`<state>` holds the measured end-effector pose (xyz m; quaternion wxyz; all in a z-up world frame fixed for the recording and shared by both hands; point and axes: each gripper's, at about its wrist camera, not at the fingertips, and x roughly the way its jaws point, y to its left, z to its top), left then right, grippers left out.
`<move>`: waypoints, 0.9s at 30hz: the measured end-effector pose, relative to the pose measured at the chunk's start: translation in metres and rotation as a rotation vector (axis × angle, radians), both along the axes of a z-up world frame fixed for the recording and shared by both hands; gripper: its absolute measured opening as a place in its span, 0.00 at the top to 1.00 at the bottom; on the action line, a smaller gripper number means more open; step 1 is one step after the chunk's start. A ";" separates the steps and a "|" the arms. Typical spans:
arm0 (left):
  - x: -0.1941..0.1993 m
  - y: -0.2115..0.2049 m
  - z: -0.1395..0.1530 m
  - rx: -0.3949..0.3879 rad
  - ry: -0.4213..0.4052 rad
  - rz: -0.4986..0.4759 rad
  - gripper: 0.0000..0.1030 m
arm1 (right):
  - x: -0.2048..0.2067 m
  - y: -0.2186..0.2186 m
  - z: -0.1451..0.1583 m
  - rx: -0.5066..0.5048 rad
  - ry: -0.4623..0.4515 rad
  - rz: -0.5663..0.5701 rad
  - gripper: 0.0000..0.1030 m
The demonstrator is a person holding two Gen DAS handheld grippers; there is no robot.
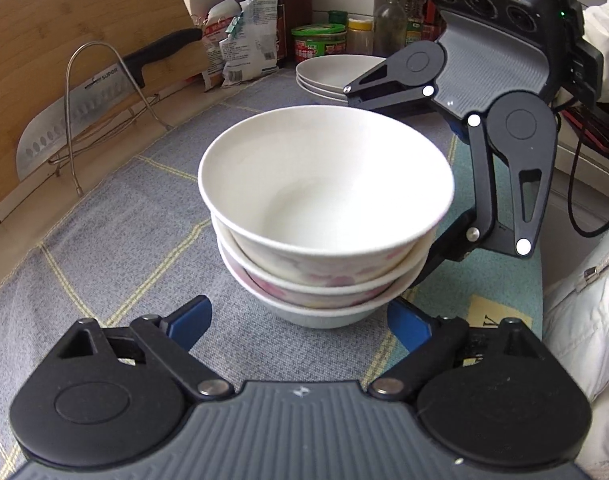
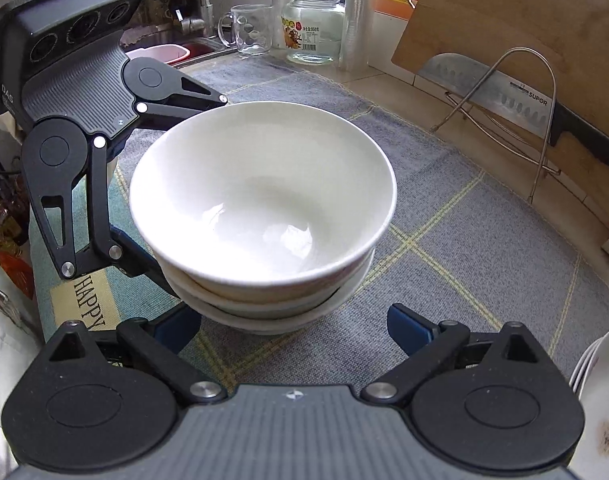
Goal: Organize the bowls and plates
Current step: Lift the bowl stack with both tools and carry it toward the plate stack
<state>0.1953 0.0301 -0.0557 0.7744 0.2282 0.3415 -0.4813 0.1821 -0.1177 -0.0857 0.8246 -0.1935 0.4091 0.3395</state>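
A stack of three white bowls (image 1: 324, 216) with pink flower prints stands on the grey checked cloth (image 1: 104, 240); it also shows in the right wrist view (image 2: 264, 208). My left gripper (image 1: 300, 320) is open, its blue pads just short of the bottom bowl on either side. My right gripper (image 2: 294, 326) is open too, facing the stack from the opposite side. Each gripper shows in the other's view, wide open around the stack: the right one (image 1: 388, 184), the left one (image 2: 172, 196). A stack of white plates (image 1: 336, 74) lies behind on the cloth; its edge shows in the right wrist view (image 2: 600, 392).
A wooden cutting board (image 1: 64, 40) and a cleaver (image 1: 84, 108) lean in a wire rack (image 2: 504, 120) at the counter's side. Sauce bottles, jars and bags (image 1: 316, 40) stand at the back. A glass mug (image 2: 248, 28) and glass jar (image 2: 314, 28) stand near the sink (image 2: 172, 52).
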 end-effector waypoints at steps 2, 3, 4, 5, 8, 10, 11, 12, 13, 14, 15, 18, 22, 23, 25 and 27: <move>0.005 0.002 0.002 -0.010 -0.008 -0.060 0.10 | 0.002 0.004 0.003 -0.013 0.018 0.014 0.05; 0.007 0.003 0.002 -0.010 -0.012 -0.083 0.10 | 0.002 0.005 0.004 -0.019 0.025 0.017 0.06; 0.009 0.004 0.002 -0.012 -0.012 -0.103 0.11 | 0.002 0.008 0.005 -0.030 0.028 0.021 0.07; 0.010 0.005 0.001 -0.015 -0.013 -0.128 0.12 | 0.002 0.010 0.006 -0.035 0.029 0.024 0.08; 0.015 0.005 0.001 -0.028 -0.003 -0.172 0.14 | 0.002 0.015 0.010 -0.037 0.033 0.022 0.08; 0.020 0.005 0.001 -0.034 0.007 -0.194 0.14 | 0.002 0.018 0.011 -0.046 0.029 0.020 0.09; 0.021 0.007 0.001 -0.036 0.010 -0.205 0.14 | 0.002 0.020 0.012 -0.050 0.034 0.022 0.11; 0.022 0.006 0.001 -0.036 0.015 -0.211 0.14 | 0.002 0.020 0.012 -0.051 0.039 0.026 0.12; 0.024 0.006 0.001 -0.036 0.020 -0.219 0.14 | 0.002 0.022 0.011 -0.057 0.039 0.026 0.12; 0.024 0.005 0.001 -0.035 0.018 -0.228 0.14 | 0.001 0.022 0.011 -0.059 0.040 0.027 0.12; 0.025 0.004 0.002 -0.033 0.017 -0.237 0.14 | 0.002 0.022 0.011 -0.057 0.042 0.028 0.12; 0.027 0.002 0.003 -0.027 0.016 -0.264 0.14 | 0.005 0.020 0.010 -0.044 0.059 0.034 0.13; 0.028 0.000 0.005 -0.016 0.015 -0.283 0.15 | 0.006 0.018 0.009 -0.041 0.066 0.054 0.14; 0.028 0.000 0.005 -0.017 0.014 -0.283 0.15 | 0.007 0.017 0.009 -0.041 0.068 0.057 0.14; 0.027 -0.001 0.005 -0.012 0.007 -0.291 0.15 | 0.006 0.017 0.010 -0.049 0.068 0.070 0.16; 0.026 0.000 0.005 -0.015 0.010 -0.292 0.14 | 0.005 0.017 0.011 -0.052 0.070 0.076 0.16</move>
